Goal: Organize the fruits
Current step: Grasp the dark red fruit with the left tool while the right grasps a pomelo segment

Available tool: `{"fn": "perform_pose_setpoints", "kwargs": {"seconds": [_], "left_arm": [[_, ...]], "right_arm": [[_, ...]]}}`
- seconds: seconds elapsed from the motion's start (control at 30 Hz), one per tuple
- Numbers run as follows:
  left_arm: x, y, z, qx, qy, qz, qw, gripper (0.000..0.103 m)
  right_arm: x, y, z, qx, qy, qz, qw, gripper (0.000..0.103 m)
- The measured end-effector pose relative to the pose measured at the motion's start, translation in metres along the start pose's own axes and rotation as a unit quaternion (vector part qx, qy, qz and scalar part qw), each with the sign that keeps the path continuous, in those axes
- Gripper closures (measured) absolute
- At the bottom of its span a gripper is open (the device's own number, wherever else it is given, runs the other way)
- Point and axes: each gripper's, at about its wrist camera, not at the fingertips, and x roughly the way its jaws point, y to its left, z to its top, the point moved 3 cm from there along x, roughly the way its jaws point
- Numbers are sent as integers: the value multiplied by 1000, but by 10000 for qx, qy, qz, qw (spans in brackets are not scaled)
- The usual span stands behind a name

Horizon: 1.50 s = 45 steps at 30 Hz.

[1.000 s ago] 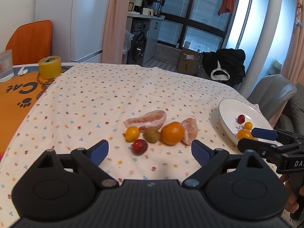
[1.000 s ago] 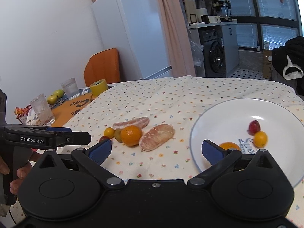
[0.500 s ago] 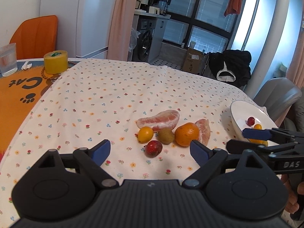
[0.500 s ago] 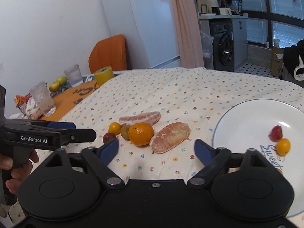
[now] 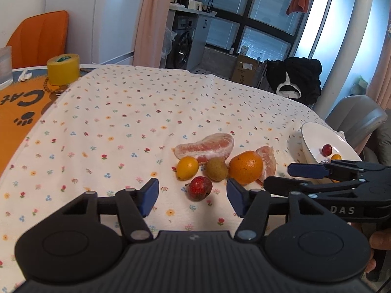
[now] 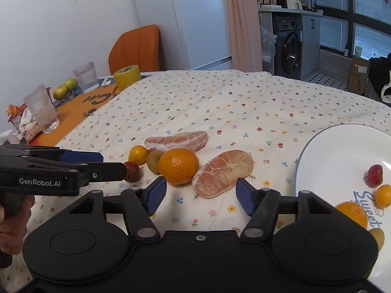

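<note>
Left gripper (image 5: pixel 192 196) wide open, holding nothing, red berry (image 5: pixel 199 187) between its tips, right gripper (image 6: pixel 201 195) wide open and empty over a peeled wedge (image 6: pixel 223 172), orange (image 6: pixel 178 166) beside it, plate (image 6: pixel 325 151) near with small fruits

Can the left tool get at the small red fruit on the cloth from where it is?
Probably yes. The left tool is open and the red fruit lies just ahead between its fingers, apart from the green fruit behind it. The right tool sits off to the side, not in the path.
</note>
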Motion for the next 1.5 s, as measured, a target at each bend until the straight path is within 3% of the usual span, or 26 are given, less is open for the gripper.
{"fn": "perform_pose_setpoints", "kwargs": {"seconds": [0.43, 0.67, 0.93, 1.23, 1.5], "left_arm": [[21, -4, -2, 10, 126, -82, 9999, 61], [22, -3, -2, 9, 117, -74, 9999, 80], [18, -4, -3, 7, 24, -57, 10000, 81], [13, 2, -4, -70, -17, -22, 10000, 81], [8, 12, -3, -182, -75, -26, 9998, 81]], "right_arm": [[17, 2, 4, -202, 84, -171, 9996, 44], [16, 0, 2, -400, 200, -481, 9978, 56], [2, -3, -6, -554, 232, -801, 9950, 68], [14, 0, -2, -482, 267, -631, 9965, 65], [28, 2, 6, -612, 275, -793, 9946, 63]]}}
